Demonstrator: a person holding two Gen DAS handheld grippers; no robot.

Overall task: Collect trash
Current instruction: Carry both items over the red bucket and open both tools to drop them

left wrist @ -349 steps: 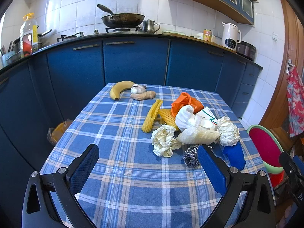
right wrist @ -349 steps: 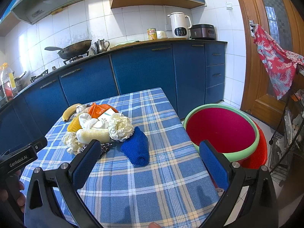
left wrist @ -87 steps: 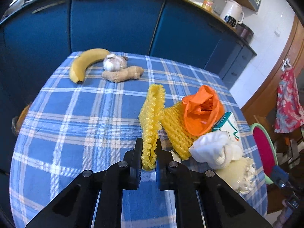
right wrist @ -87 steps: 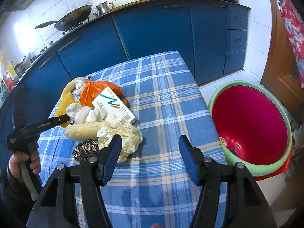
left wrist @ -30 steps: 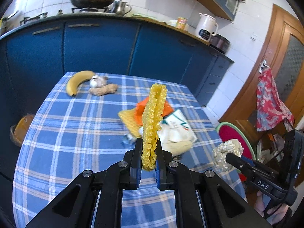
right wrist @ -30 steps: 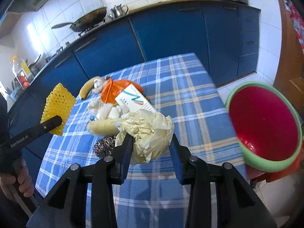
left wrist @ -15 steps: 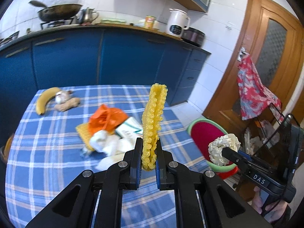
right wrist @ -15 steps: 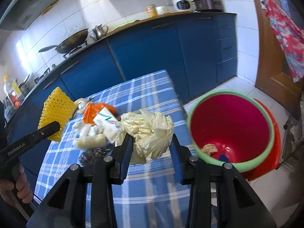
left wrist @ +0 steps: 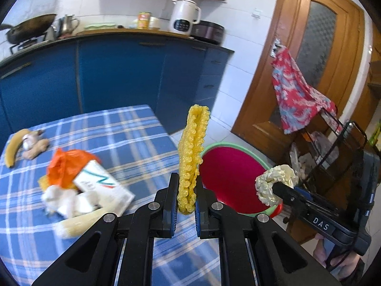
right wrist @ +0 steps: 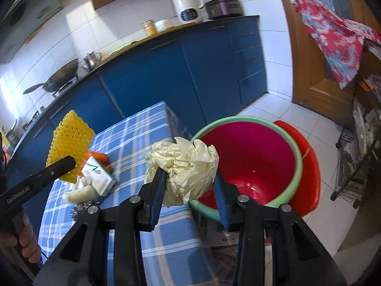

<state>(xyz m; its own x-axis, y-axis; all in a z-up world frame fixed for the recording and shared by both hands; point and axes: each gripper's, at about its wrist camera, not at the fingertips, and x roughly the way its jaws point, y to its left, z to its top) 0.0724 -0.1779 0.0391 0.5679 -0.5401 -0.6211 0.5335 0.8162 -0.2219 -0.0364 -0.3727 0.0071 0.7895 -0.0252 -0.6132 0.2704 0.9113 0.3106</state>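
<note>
My left gripper (left wrist: pixel 186 197) is shut on a yellow foam fruit net (left wrist: pixel 191 157), which stands upright out of the jaws above the table's right edge. The same yellow net (right wrist: pixel 69 145) shows at the left of the right wrist view. My right gripper (right wrist: pixel 189 186) is shut on a crumpled cream paper wad (right wrist: pixel 185 166), just left of the red bin with a green rim (right wrist: pixel 252 162). From the left wrist view the wad (left wrist: pixel 276 181) hangs over the bin's (left wrist: pixel 228 178) right side.
On the blue checked tablecloth (left wrist: pixel 133 143) lie an orange bag (left wrist: pixel 66 164), a white carton (left wrist: pixel 102 186), white and cream trash (left wrist: pixel 71 205), a banana (left wrist: pixel 12 147) and ginger (left wrist: pixel 35 147). Blue cabinets (left wrist: pixel 119 76) stand behind; a wire rack (left wrist: pixel 333 157) and wooden door (left wrist: pixel 319 47) are right.
Both grippers have swung to the right, from over the trash pile toward the red bin, each keeping its hold. The bin now fills much more of both views.
</note>
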